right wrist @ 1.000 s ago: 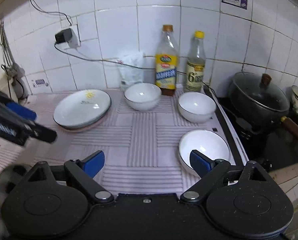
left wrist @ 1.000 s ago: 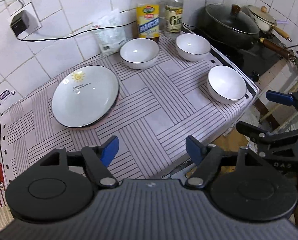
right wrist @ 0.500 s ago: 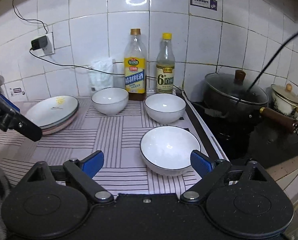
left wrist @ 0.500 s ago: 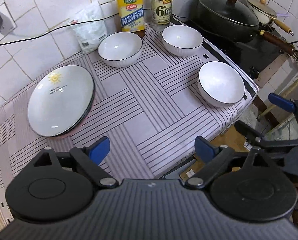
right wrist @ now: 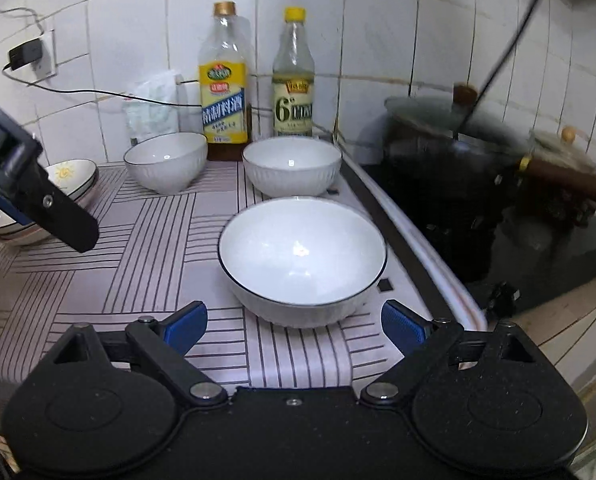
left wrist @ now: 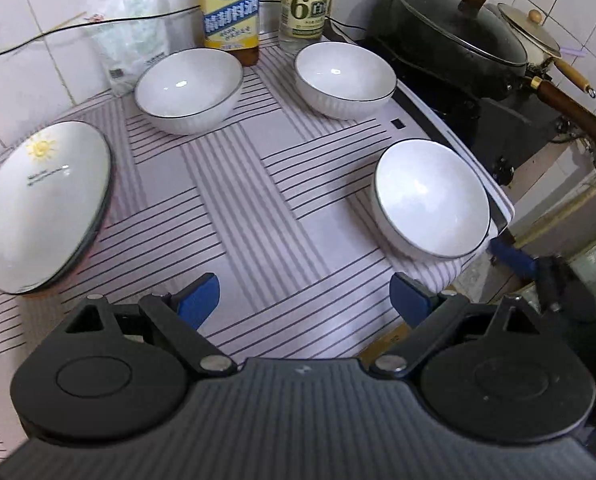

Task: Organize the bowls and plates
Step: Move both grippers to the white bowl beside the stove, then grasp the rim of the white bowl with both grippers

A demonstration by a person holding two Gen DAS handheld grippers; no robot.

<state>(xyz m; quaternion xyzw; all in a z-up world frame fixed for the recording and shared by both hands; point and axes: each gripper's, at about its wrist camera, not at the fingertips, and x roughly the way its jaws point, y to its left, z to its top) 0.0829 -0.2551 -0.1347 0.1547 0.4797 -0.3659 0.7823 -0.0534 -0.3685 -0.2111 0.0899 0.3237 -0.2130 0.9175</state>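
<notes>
Where white tiles (right wrist: 137, 40) rise, striped cloth (left wrist: 257, 208)

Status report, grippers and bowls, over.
Left gripper and right gripper open, empty. Nearest bowl just ahead of right. Path clear.

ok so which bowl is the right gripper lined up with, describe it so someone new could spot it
Start at the striped cloth beside the black stove. Three white bowls sit on it; two stand at the back by the bottles. The one meant is the front bowl, alone near the cloth's stove-side edge, just ahead of the right gripper and its open fingers.
</notes>
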